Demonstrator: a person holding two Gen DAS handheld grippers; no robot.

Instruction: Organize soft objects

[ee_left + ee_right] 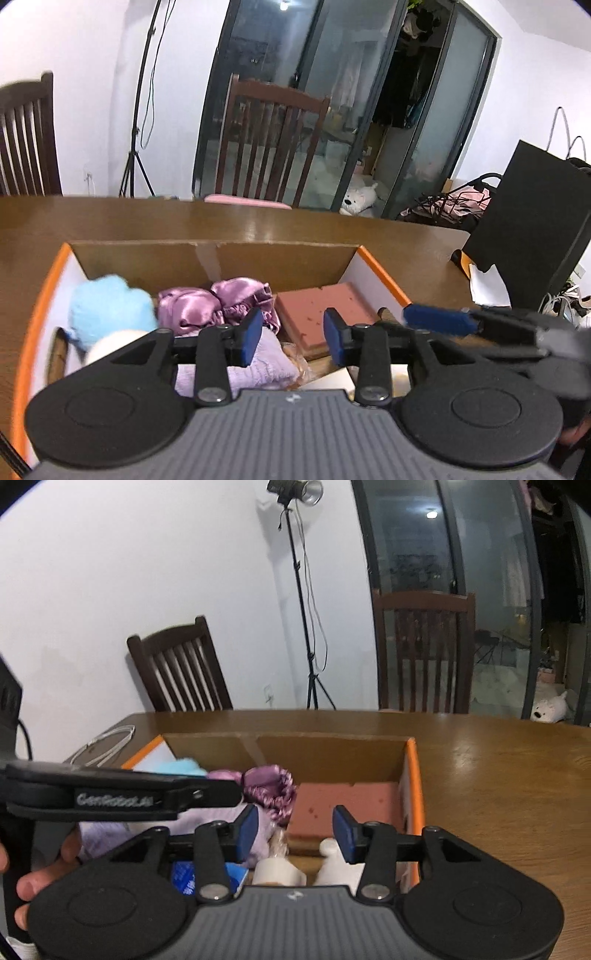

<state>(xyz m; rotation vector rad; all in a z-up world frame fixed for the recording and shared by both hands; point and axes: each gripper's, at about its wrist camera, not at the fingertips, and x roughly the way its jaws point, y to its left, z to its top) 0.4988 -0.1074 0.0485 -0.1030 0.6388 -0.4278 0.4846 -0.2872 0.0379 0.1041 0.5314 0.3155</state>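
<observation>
An open cardboard box (147, 258) with orange rims stands on the wooden table; it also shows in the right wrist view (413, 775). Inside lie a light blue plush (107, 310), a shiny purple satin cloth (218, 302) (273, 790), a lilac knitted cloth (266, 362) (218, 823) and a pink sponge block (325, 310) (347, 805). My left gripper (291, 339) is open and empty over the box. My right gripper (293, 829) is open and empty over the box's near right part. White bottles (280, 871) sit below it.
The wooden table (498, 775) extends to the right of the box. A black bag (532, 221) stands at the table's right end. A white cable (107, 744) lies at the left. Chairs (273, 147) stand behind the table, with a light stand (306, 627) by the wall.
</observation>
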